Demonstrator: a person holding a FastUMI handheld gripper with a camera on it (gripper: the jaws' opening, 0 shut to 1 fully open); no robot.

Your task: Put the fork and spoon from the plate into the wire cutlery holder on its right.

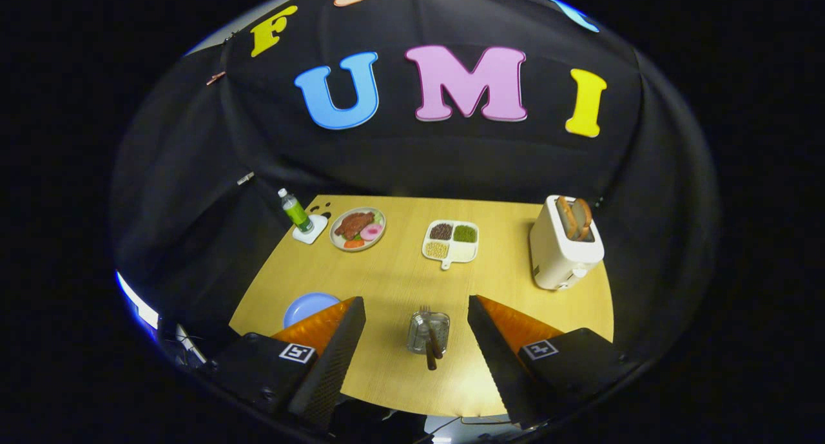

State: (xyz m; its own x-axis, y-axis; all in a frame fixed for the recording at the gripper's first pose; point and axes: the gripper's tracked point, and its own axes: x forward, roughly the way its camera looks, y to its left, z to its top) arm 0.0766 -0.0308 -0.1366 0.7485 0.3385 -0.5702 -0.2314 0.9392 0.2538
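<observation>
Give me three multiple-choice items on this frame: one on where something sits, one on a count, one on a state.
1. Where is the wire cutlery holder?
A. beside the toaster
B. on the table between the gripper fingers
C. on the blue plate

2. How many bread slices stick out of the toaster?
A. none
B. two
C. four

3. How are the gripper's fingers?
A. spread wide, holding nothing
B. shut on a fork
C. shut on the bottle

Answers: 1 B, the holder stands between both fingers, right of the blue plate. 2 B, two brown slices rise from the slots. 3 A, a wide gap separates the fingers; utensil handles already stand in the holder.
</observation>
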